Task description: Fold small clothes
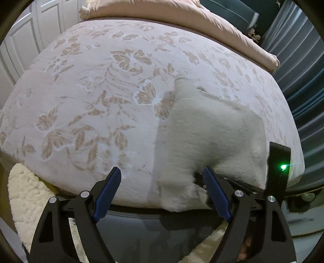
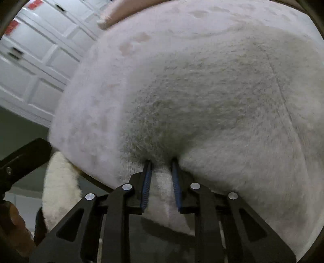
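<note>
A white fuzzy knit garment (image 1: 212, 131) lies on the bed's floral cover (image 1: 91, 91), reaching from mid-bed to the near edge. My left gripper (image 1: 162, 172) hovers open over that near edge. Its right finger (image 1: 214, 188) touches the garment's lower corner, and no fabric is pinched between its pads. My right gripper (image 2: 161, 168) is shut on a fold of the garment (image 2: 212, 101) at its near hem, with cloth filling the narrow gap between the blue pads. The right tool's black housing (image 1: 278, 159), showing a green light, stands just right of my left gripper.
A beige duvet (image 1: 182, 18) lies across the bed's far end. White panelled doors (image 2: 30, 70) stand to the left and blue curtains (image 1: 303, 81) to the right. A cream fluffy item (image 1: 22, 192) hangs by the near left corner. A hand (image 2: 16, 222) shows at lower left.
</note>
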`<action>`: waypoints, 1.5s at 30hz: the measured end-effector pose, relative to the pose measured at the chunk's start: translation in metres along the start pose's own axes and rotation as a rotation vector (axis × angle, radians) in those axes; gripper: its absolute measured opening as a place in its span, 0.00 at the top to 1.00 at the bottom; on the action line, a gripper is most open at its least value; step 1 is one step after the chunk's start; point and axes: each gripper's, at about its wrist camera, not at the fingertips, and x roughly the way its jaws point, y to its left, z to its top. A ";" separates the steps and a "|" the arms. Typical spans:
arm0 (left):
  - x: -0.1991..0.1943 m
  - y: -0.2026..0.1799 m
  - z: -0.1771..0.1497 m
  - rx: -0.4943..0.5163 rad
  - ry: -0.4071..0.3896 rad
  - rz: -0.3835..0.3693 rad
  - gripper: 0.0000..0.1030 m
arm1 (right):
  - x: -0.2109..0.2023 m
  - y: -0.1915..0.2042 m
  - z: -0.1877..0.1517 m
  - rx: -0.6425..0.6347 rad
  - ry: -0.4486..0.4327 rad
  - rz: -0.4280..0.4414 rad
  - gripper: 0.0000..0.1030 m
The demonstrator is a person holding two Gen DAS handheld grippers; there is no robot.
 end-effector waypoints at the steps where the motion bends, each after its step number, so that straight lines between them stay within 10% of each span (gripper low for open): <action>1: 0.000 0.001 0.001 -0.005 -0.002 -0.002 0.22 | -0.010 0.001 0.003 0.005 0.004 -0.002 0.82; 9: 0.019 -0.033 0.017 0.048 0.002 -0.051 0.22 | -0.131 -0.093 0.012 0.219 -0.261 -0.123 0.51; 15: 0.046 -0.086 0.014 0.174 0.023 -0.045 0.22 | -0.095 -0.145 0.052 0.306 -0.208 -0.101 0.39; 19: 0.058 -0.104 0.014 0.220 0.039 -0.016 0.22 | -0.074 -0.140 0.077 0.277 -0.160 -0.081 0.90; 23: 0.068 -0.110 0.012 0.238 0.049 0.003 0.22 | -0.118 -0.131 0.085 0.224 -0.343 -0.063 0.91; 27: 0.077 -0.118 0.008 0.278 0.035 0.042 0.22 | -0.043 -0.161 0.086 0.224 -0.112 -0.242 0.90; 38: 0.079 -0.122 0.001 0.327 0.017 0.095 0.20 | -0.149 -0.105 0.005 0.212 -0.301 -0.188 0.85; 45: 0.077 -0.122 -0.004 0.333 0.009 0.102 0.19 | -0.071 -0.115 -0.049 0.253 -0.022 -0.264 0.86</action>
